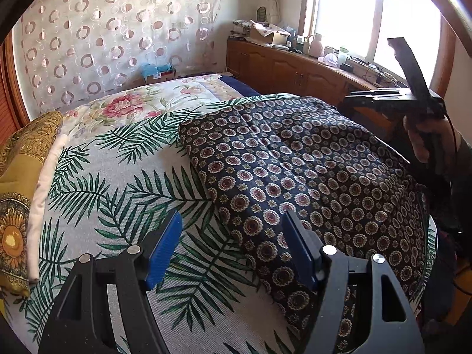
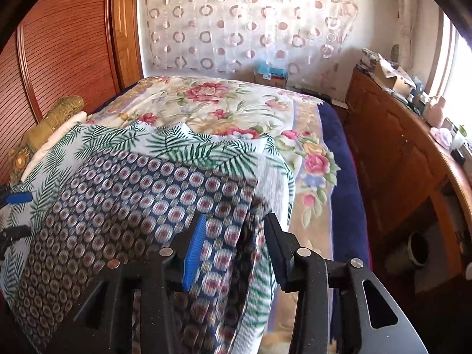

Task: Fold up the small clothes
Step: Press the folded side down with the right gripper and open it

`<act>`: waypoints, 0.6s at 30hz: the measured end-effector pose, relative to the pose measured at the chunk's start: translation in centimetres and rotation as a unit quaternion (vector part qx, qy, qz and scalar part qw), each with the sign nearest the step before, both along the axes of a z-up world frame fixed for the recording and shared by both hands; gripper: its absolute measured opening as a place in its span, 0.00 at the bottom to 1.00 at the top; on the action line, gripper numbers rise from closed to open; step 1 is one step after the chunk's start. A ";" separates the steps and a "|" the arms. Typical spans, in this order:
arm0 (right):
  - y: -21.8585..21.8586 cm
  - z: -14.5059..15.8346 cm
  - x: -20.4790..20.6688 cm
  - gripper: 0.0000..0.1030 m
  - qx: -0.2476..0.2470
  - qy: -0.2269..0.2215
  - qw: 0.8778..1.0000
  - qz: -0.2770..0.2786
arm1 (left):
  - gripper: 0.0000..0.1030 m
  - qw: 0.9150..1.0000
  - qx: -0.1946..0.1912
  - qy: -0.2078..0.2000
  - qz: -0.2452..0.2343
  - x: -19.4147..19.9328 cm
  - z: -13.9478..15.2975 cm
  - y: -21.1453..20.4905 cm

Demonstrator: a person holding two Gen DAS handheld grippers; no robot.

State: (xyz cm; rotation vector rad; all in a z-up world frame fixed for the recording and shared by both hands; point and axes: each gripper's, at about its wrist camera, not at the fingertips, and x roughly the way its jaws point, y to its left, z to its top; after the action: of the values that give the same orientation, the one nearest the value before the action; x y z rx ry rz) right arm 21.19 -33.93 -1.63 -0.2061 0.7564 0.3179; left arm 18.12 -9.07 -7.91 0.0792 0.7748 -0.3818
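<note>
A dark navy garment (image 1: 295, 171) with round flower medallions lies spread flat on a white palm-leaf cloth (image 1: 124, 183) on the bed. My left gripper (image 1: 233, 215) hovers open over the garment's near left edge, with nothing between its blue pads. A hand (image 1: 424, 144) holds the right gripper above the garment's far right side. In the right wrist view, my right gripper (image 2: 236, 218) stands over the garment (image 2: 132, 200) near its right edge, jaws apart and the pads clear of the fabric. The left gripper (image 2: 17, 214) shows at the left edge of that view.
A floral quilt (image 2: 224, 103) covers the far part of the bed. A yellow pillow (image 1: 17, 177) lies at the left. A wooden cabinet (image 2: 398, 162) cluttered on top runs along the right under the window. A louvred wooden headboard (image 2: 59, 44) stands behind.
</note>
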 end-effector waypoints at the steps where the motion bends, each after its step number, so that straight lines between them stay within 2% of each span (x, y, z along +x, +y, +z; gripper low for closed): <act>1: 0.0 0.0 -1.0 0.41 0.005 -0.001 1.000 -0.002 | 0.69 1.000 0.001 -0.002 -0.001 -0.3 0.1 -0.1; 4: 0.0 -0.4 -3.8 0.41 0.018 0.004 1.000 -0.002 | 0.69 1.000 0.001 -0.009 -0.005 -1.5 0.5 -0.6; 9: -0.9 -0.6 -8.8 0.41 -0.002 0.005 1.000 -0.009 | 0.69 1.000 0.001 -0.024 -0.011 -3.7 1.5 -1.1; 18: -1.4 -0.9 -16.0 0.41 0.009 0.006 1.000 -0.024 | 0.69 0.999 0.010 -0.034 -0.019 -7.0 3.2 -1.7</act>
State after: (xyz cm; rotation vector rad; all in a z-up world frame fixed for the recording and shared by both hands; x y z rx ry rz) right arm 5.14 -35.29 -2.56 -0.1680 0.7683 0.2805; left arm 11.15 -10.73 -4.69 0.1260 0.7101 -0.4047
